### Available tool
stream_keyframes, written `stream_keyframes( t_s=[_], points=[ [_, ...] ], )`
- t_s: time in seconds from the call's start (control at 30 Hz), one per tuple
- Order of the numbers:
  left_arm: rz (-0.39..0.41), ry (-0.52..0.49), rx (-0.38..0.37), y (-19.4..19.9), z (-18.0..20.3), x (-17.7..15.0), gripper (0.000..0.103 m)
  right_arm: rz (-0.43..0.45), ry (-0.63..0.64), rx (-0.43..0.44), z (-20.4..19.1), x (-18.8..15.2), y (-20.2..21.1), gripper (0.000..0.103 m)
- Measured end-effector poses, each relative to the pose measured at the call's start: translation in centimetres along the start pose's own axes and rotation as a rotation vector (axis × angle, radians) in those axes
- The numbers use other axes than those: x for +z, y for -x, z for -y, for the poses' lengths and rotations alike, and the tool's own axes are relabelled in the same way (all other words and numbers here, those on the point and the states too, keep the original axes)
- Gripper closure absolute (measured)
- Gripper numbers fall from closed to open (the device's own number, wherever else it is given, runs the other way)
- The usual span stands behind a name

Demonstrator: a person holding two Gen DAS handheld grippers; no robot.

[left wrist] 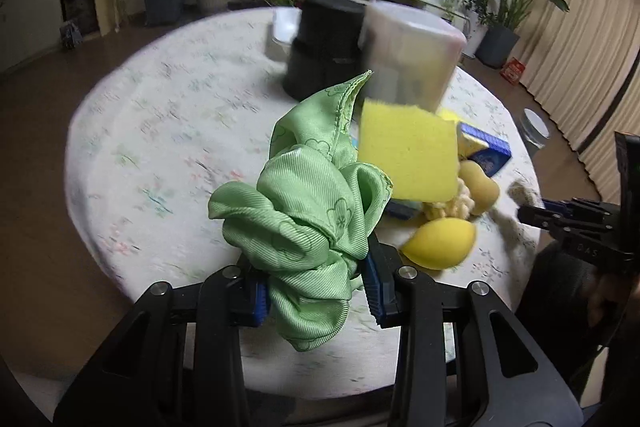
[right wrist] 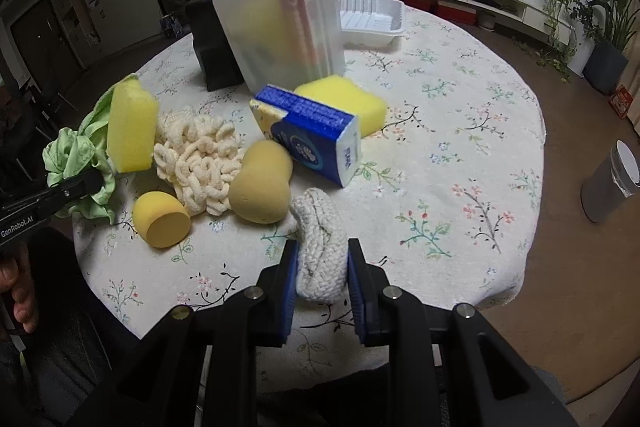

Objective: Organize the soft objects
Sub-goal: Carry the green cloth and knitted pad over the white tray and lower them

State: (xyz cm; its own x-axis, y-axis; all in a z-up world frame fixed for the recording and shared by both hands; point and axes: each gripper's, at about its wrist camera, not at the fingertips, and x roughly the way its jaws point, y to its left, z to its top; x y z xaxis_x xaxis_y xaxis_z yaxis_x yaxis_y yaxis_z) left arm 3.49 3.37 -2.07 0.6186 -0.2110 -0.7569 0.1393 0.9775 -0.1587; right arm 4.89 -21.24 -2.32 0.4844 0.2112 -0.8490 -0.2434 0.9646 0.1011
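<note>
My left gripper [left wrist: 316,287] is shut on a crumpled green silky cloth [left wrist: 308,211], held above the table; the cloth also shows at the left of the right wrist view [right wrist: 76,155]. A yellow sponge [left wrist: 408,151] stands beside it. My right gripper [right wrist: 322,279] is shut on a cream knitted cloth [right wrist: 320,251] at the table's near edge. On the table lie a cream chenille mat [right wrist: 200,163], a tan peanut-shaped sponge [right wrist: 262,183], a yellow egg sponge [right wrist: 162,219], a second yellow sponge [right wrist: 344,103] and a blue tissue pack [right wrist: 312,131].
A translucent plastic container [right wrist: 284,31] stands upright with sponges inside, next to a black box [right wrist: 212,43]. A white tray [right wrist: 372,19] sits at the far side. The round table has a floral cloth [right wrist: 460,147]. A grey bin [right wrist: 616,183] stands on the floor at right.
</note>
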Motion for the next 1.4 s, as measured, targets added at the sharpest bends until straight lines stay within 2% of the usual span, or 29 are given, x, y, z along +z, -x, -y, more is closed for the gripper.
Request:
stream_keyframes(
  t_s=[0.17,0.27,0.47,0.7,1.07,1.23,1.4],
  points=[
    [-0.003,0.061,0.040,-0.3,-2.4,0.1,0.069,0.001,-0.024,-0.022,1.2,0.1,0.4,0.078],
    [-0.019,0.081,0.035,-0.6,-3.3,0.1,0.069,-0.002,-0.038,-0.036,1.9,0.1,0.5,0.078],
    [-0.058,0.045,0.050,-1.7,-3.0,0.8,0.069,-0.002,-0.056,-0.058,3.4,0.7,0.7,0.078],
    [-0.056,0.010,0.079,-2.2,-3.9,2.6,0.069,0.001,-0.065,-0.091,5.1,1.5,0.8,0.078],
    [-0.066,-0.010,0.136,-4.3,-8.7,8.3,0.069,0.026,-0.095,-0.180,10.9,5.6,0.1,0.078],
    [-0.051,-0.029,0.138,-5.6,-10.1,13.0,0.069,0.049,-0.117,-0.223,15.1,10.0,-0.9,0.078],
    [-0.040,-0.067,0.127,-7.5,-10.2,18.4,0.069,0.056,-0.126,-0.231,18.0,15.2,-2.6,0.078]
  ],
)
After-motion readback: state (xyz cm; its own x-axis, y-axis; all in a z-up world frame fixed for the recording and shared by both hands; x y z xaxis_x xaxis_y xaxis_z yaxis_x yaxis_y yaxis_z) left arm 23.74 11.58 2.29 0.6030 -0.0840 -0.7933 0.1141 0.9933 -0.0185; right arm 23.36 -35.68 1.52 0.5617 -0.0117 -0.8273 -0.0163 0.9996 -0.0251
